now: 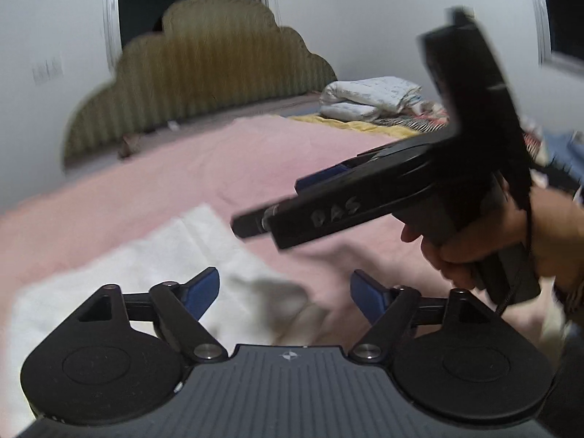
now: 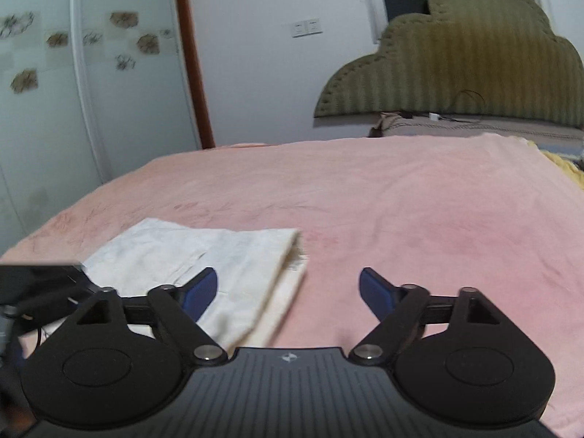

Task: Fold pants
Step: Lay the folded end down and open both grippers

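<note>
The left tongs (image 1: 284, 286) are spread wide, their blue pads well apart with nothing between them. Below and ahead of them, mostly toward their left finger, lie the white pants (image 1: 146, 255), folded into a flat bundle on the pink bedspread (image 1: 182, 168); this view is blurred, so the fold lines are hard to read.

The right tongs (image 2: 288, 288) also stand wide open and hold nothing. From their camera the folded pants (image 2: 204, 255) lie under and just ahead of their left finger, with a doubled edge toward the gap between the fingers; the right finger is over bare pink bedspread (image 2: 401, 200).

In the left view, the right tongs (image 1: 252, 224) appear up and to the right of the left tongs, above the bed, gripped by the person's right hand (image 1: 492, 241). Beyond both tongs stands an olive scalloped headboard (image 2: 456, 65), and far ahead to the right of the left tongs sits a pile of folded bedding (image 1: 368, 98).
</note>
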A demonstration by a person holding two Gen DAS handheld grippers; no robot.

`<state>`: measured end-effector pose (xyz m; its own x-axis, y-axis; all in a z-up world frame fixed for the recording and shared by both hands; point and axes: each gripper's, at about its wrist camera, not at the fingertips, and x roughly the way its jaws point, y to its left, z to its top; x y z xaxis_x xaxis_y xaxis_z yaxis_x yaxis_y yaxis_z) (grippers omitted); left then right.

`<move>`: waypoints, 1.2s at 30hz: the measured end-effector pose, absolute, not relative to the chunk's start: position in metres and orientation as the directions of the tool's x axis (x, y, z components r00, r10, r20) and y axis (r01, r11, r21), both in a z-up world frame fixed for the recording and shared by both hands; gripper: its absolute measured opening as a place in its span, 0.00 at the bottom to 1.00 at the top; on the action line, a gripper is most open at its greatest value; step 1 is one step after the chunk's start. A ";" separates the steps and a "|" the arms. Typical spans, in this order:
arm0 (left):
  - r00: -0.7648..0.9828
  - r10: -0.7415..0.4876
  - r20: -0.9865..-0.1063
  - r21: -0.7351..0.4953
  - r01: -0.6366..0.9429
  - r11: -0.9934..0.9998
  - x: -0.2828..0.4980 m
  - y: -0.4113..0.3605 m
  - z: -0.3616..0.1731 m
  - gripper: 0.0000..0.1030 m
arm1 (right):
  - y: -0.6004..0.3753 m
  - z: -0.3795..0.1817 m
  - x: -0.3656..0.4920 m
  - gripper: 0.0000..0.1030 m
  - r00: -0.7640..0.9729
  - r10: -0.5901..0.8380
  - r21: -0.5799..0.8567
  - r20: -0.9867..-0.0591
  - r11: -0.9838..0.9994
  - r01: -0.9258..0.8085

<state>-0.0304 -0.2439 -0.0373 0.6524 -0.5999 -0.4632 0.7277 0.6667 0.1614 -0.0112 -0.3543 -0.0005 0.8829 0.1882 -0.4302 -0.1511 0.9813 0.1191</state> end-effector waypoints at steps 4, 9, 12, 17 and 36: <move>0.744 -0.512 -0.430 0.260 0.645 0.719 -0.037 -0.210 -0.043 0.85 | -0.323 -0.006 -0.011 0.85 0.857 0.216 0.049 -0.467 0.974 -0.219; 0.775 -0.407 -0.484 0.210 0.554 0.805 -0.020 -0.158 -0.055 0.85 | -0.302 -0.022 -0.011 0.85 0.812 0.193 -0.026 -0.551 0.968 -0.248; 0.714 -0.429 -0.553 0.048 0.542 0.839 -0.007 -0.122 -0.060 0.85 | -0.302 -0.028 -0.013 0.89 0.782 0.175 -0.057 -0.598 0.964 -0.259; 0.753 -0.409 -0.516 -0.091 0.426 0.900 0.007 -0.092 -0.044 0.85 | -0.296 -0.016 -0.024 0.89 0.824 0.103 -0.133 -0.558 0.968 -0.211; 0.749 -0.276 -0.602 -0.086 0.283 0.955 0.031 -0.076 -0.051 0.86 | -0.303 -0.020 -0.034 0.89 0.855 0.041 -0.173 -0.516 0.973 -0.151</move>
